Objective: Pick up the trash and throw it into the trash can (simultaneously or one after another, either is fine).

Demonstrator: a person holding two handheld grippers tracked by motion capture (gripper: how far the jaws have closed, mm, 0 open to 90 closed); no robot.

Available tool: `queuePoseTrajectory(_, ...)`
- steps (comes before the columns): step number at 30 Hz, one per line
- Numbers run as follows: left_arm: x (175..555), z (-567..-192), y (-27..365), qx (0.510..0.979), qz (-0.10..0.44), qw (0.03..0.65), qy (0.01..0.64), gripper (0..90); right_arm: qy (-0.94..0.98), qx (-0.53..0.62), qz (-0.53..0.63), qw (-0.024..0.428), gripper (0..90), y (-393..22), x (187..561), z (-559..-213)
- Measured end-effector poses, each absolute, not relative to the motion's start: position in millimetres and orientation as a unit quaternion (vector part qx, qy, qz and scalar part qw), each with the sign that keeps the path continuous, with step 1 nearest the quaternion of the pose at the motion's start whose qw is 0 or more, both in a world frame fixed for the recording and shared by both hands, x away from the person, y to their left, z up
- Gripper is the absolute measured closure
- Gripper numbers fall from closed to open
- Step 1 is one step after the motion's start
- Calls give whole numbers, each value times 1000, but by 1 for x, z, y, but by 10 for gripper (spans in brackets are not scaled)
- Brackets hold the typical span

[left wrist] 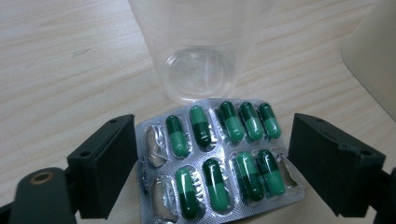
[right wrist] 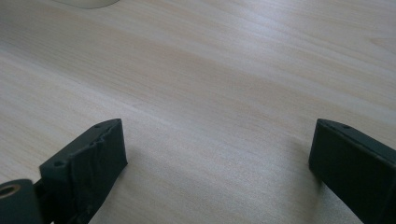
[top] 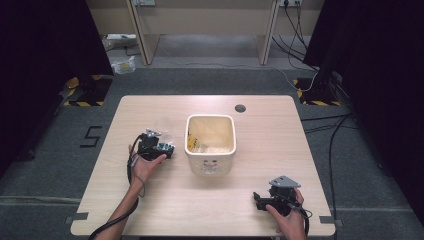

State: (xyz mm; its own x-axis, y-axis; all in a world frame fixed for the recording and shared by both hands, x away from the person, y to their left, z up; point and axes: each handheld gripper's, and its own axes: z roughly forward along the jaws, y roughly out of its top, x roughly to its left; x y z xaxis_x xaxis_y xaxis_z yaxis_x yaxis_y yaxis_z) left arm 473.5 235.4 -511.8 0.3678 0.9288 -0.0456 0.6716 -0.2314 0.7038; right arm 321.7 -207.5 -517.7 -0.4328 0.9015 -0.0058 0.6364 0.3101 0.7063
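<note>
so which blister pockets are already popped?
The two at the pack's left end in the left gripper view: top row and bottom row, crumpled foil with no capsule. The other pockets each hold a green capsule.

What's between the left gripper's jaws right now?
A blister pack of green capsules lies flat on the table between the open jaws, seen in the left gripper view; a clear cup stands beyond.

Both the left hand-held gripper [left wrist: 212,163] and the right hand-held gripper [right wrist: 217,172] gape wide.

Green-capsule blister pack [left wrist: 217,161] flat on table
</note>
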Motion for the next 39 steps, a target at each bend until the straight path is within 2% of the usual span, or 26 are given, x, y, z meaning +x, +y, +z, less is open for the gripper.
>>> queuePoseTrajectory(6,474,-510,237,760,182,322,534,146,783,491,322,206,43,-208,322,-518)
queuePoseTrajectory(13,474,-504,242,762,193,318,530,151,784,490,322,205,42,-208,322,-518)
queuePoseTrajectory(17,476,-510,240,760,160,322,541,139,784,490,322,205,42,-208,322,-518)
queuePoseTrajectory(34,476,-512,235,764,165,320,536,96,784,490,322,205,41,-208,322,-518)
queuePoseTrajectory(39,474,-511,235,768,161,333,523,165,784,490,322,205,41,-208,322,-518)
